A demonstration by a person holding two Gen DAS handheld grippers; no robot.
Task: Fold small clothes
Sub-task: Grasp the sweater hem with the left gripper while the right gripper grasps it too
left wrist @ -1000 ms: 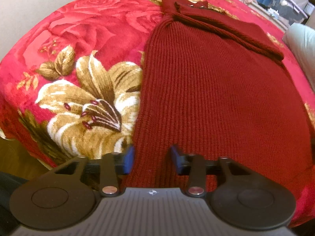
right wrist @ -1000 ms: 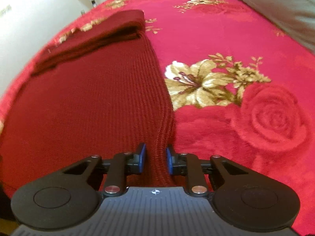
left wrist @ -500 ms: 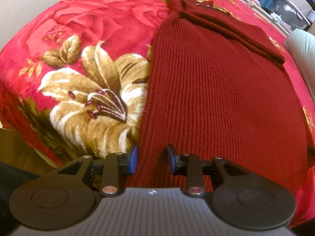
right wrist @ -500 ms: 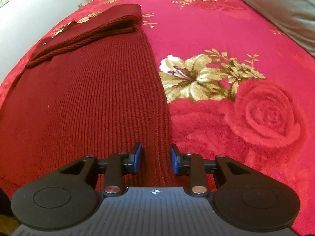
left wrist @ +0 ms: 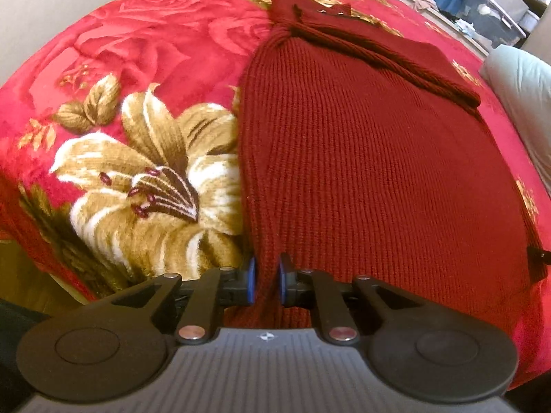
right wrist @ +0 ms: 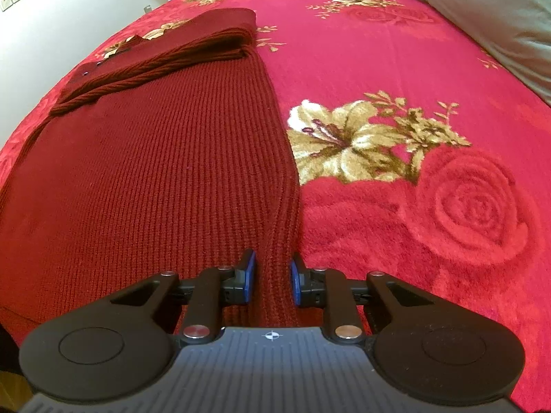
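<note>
L hand-held gripper (left wrist: 265, 280) closing on sweater (left wrist: 372, 172) hem.

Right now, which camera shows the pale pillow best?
The right wrist view: the pillow fills its upper right corner, lying on the red blanket. The left wrist view catches only a small piece of it at the right edge.

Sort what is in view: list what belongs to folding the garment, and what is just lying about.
For the job:
- dark red knitted garment
- left claw, closing on its near left edge
- right claw, closing on its near right edge

Lying about:
- floral blanket beneath
- pale pillow
- grey box in the background
</note>
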